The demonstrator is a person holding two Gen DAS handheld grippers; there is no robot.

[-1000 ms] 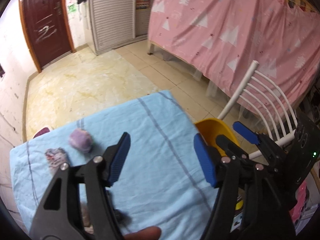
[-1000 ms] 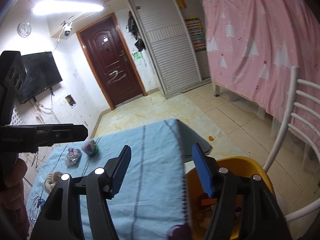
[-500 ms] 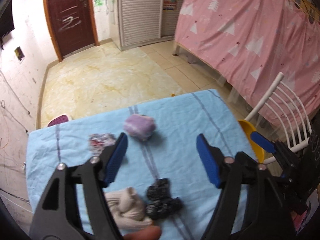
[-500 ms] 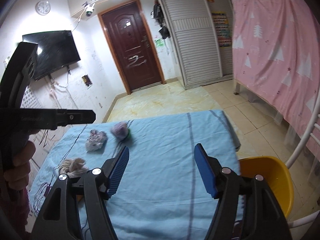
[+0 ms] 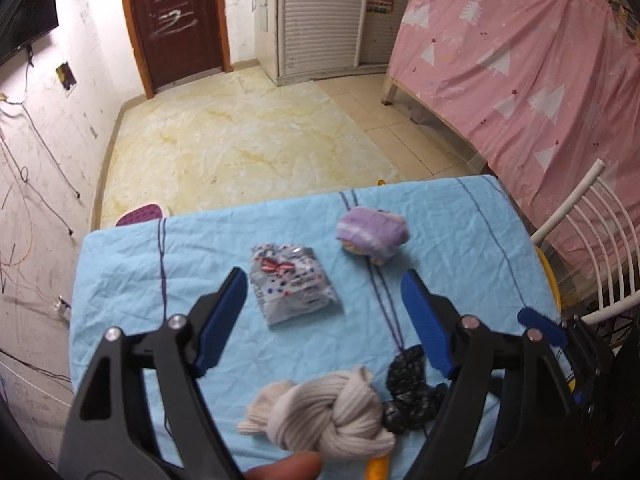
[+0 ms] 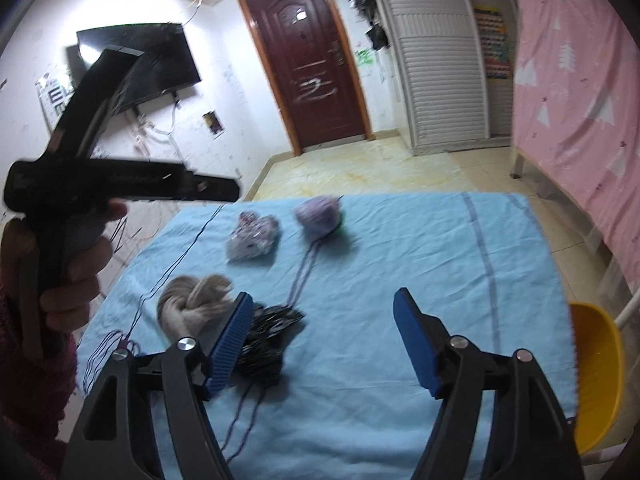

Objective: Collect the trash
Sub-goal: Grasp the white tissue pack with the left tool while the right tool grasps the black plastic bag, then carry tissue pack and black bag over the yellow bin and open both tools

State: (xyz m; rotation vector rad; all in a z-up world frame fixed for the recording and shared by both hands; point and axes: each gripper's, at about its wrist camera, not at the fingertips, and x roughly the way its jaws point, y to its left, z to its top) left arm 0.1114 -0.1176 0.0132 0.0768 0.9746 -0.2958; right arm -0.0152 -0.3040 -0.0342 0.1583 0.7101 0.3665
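Left gripper [image 5: 322, 316]: jaws spread wide, nothing between the blue pads, held above the blue tablecloth [image 5: 460, 232]. Right gripper [image 6: 322, 342]: jaws likewise spread wide and empty, over the near half of the same cloth.

Trash items on the cloth, nearest first as the left wrist view shows them:
- Knotted beige fabric bundle [image 5: 328, 412], at the near edge, below the left gripper's opening.
- Crumpled black wrapper [image 5: 412, 396], touching the beige bundle on its right side; in the right wrist view it lies just beside the right gripper's left pad [image 6: 232, 344].
- Flat silver printed packet [image 5: 294, 284], mid-table, lying between the left gripper's fingertips in the view but apart from both.
- Purple ball-shaped item [image 5: 372, 236], further back, near the packet but not touching it.

Yellow bin [image 6: 596, 376]: off the right edge of the table, beside a white chair [image 5: 592, 240]. Contents cannot be made out.

Beyond the table: pale floor, a dark red door [image 6: 316, 76], a white shuttered cabinet [image 6: 440, 80], a pink curtain [image 5: 520, 76] to the right and a wall-mounted television [image 6: 140, 60] to the left
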